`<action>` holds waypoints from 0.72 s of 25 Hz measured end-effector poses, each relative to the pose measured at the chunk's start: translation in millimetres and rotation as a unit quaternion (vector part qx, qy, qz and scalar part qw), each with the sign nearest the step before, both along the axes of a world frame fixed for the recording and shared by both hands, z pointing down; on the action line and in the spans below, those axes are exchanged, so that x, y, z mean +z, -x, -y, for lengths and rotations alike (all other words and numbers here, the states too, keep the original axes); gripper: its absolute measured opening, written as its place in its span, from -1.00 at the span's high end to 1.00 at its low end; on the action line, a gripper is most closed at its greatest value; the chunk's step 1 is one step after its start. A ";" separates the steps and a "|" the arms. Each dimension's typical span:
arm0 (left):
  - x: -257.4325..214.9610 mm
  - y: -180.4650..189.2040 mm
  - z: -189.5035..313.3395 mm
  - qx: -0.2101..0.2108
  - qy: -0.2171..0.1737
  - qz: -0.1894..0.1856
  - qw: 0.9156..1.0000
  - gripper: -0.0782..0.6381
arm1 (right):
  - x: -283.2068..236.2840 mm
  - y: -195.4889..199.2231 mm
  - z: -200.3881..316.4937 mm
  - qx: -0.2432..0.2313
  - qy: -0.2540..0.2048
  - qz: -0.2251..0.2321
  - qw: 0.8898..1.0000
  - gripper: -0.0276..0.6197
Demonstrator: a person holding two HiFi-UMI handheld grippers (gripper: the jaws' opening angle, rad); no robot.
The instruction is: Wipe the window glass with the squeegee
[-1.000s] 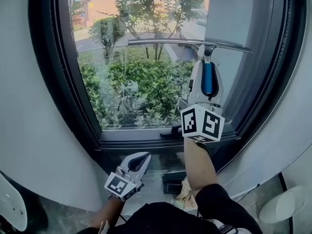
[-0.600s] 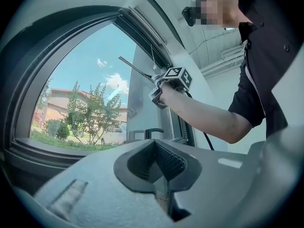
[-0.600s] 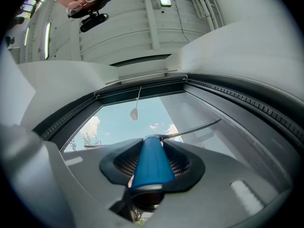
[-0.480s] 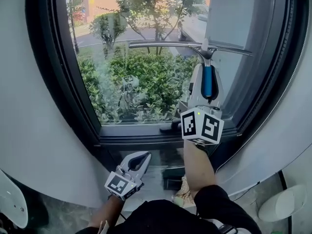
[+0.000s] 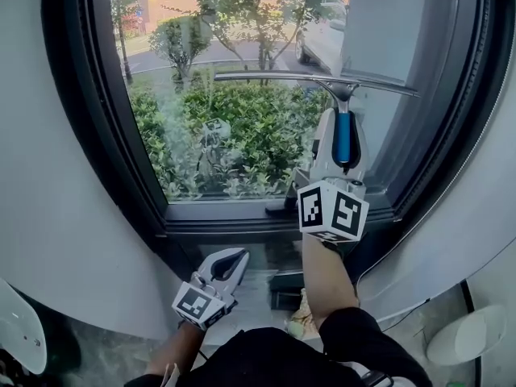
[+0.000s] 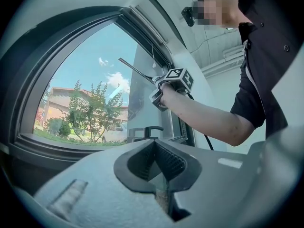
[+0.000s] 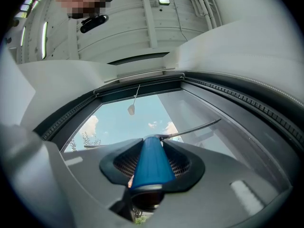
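Downward slid the blue-handled metal squeegee (image 5: 343, 139), pinched in the right tool (image 5: 343, 119); left tool (image 5: 232, 258) pressed together. Uneven pressure risks streaks.

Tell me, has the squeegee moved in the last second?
Yes. The squeegee has slid slightly down the glass: in the head view its blade sits closer to the window's bottom frame than before.

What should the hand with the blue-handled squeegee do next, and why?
Probably pull the squeegee straight down the window glass: the right gripper is shut on its blue handle, the blade lies roughly level high on the pane, and most of the glass lies below it.
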State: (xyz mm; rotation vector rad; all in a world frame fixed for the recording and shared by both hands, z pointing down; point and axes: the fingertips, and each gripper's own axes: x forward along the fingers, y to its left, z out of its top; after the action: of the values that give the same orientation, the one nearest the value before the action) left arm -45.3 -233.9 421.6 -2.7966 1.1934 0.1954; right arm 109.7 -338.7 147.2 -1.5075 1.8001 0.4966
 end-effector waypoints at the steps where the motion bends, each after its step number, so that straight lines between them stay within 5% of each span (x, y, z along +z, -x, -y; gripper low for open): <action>1: 1.3 -0.2 0.1 0.001 -0.001 -0.001 1.000 0.78 | 1.6 0.3 0.2 0.000 0.001 0.000 1.000 0.51; 18: 10.3 2.3 -5.1 0.003 0.001 0.000 1.000 0.78 | 28.2 3.8 -2.2 0.001 0.024 -0.005 1.000 0.50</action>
State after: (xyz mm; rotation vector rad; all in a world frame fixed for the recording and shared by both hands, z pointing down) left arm -47.7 -228.7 431.9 -2.8028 1.1850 0.1934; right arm 105.9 -336.4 175.4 -1.5425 1.8307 0.4660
